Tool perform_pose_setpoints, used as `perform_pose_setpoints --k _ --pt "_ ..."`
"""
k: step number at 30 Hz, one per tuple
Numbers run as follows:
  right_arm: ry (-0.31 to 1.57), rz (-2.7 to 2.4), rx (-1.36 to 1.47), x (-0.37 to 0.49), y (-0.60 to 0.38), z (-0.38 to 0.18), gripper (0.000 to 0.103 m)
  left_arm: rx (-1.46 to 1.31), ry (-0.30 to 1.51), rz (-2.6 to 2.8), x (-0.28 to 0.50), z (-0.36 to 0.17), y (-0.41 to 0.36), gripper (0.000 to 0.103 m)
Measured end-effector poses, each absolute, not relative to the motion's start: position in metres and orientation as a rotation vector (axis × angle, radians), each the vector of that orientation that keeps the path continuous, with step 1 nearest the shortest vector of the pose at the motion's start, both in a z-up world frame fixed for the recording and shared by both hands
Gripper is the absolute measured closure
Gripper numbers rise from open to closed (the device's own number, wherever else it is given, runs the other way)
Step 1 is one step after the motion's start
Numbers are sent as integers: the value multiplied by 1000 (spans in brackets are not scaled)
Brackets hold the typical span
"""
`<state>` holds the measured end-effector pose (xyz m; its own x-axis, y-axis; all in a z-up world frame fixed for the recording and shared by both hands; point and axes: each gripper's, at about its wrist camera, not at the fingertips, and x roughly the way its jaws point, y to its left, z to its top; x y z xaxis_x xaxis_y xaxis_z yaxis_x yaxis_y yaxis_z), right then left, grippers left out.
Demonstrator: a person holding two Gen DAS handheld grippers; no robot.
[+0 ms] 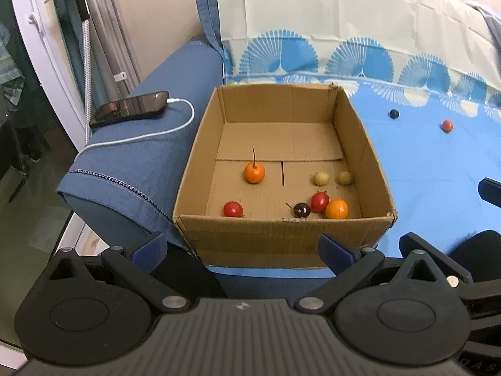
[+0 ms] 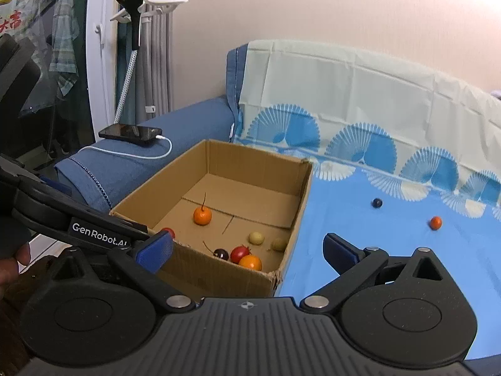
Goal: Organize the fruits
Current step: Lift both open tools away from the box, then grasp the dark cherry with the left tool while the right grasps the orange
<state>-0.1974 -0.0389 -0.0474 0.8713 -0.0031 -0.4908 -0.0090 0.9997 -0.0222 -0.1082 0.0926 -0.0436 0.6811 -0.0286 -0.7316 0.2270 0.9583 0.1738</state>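
Right wrist: dark berry (image 2: 377,203) lies well beyond the open right tool (image 2: 247,250).

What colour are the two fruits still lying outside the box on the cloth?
One dark blue fruit and one orange-red fruit; clearest in the right wrist view.

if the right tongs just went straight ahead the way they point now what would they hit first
Most likely the cardboard box, at its near right corner, though depth is unclear. The right tongs are open and empty.
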Motion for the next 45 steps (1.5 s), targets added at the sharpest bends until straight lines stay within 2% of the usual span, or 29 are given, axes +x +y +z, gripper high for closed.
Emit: perform_pose_setpoints --k 10,16,22,28,37,45 --pt "585 15 63 -181 -62 -72 1 317 882 -139 -90 -64 72 0" --pt "598 -108 161 -171 -108 -85 1 383 904 -178 -68 -71 37 0" --pt "575 -344 254 -160 -193 -101 1 399 824 -290 -38 -60 -34 0" --pt "573 -532 333 -127 -283 -127 1 351 813 -392 30 -69 -140 0" --pt "547 -773 350 2 -417 -200 1 365 823 -459 172 -148 -316 0" --pt "595 -739 268 98 -497 -251 1 362 942 -481 262 -228 -380 0"
